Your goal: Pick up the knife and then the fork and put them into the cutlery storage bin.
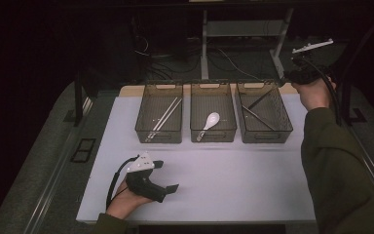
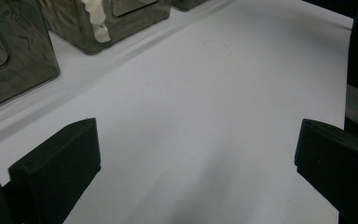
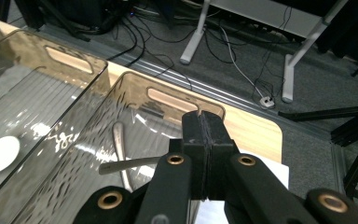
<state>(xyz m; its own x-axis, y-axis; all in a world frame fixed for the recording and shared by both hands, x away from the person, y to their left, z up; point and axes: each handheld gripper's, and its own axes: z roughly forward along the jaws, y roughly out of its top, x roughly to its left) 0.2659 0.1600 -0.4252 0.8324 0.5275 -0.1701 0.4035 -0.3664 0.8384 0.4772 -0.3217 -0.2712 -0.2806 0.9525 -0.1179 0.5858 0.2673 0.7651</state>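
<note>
Three smoked-plastic bins are standing in a row along the far edge of the table (image 1: 214, 170). The left bin (image 1: 159, 113) is holding chopsticks (image 1: 165, 116), the middle bin (image 1: 213, 112) a white spoon (image 1: 210, 122), and the right bin (image 1: 264, 112) dark utensils (image 1: 258, 117) that cannot be identified further.

The left gripper (image 1: 168, 176) is resting near the table's front left corner, its fingers (image 2: 56, 172) released wide with nothing between them.

The right gripper (image 3: 204, 154) is hovering above the right bin's far right corner, its fingers (image 3: 192, 140) clenched together and empty.

Risk, as judged from here: lowering the right gripper at this position could be striking the bin rim, tipping or shifting the bin toward the table's far edge. Clenched fingers would also be pushing a utensil aside rather than seizing it.
</note>
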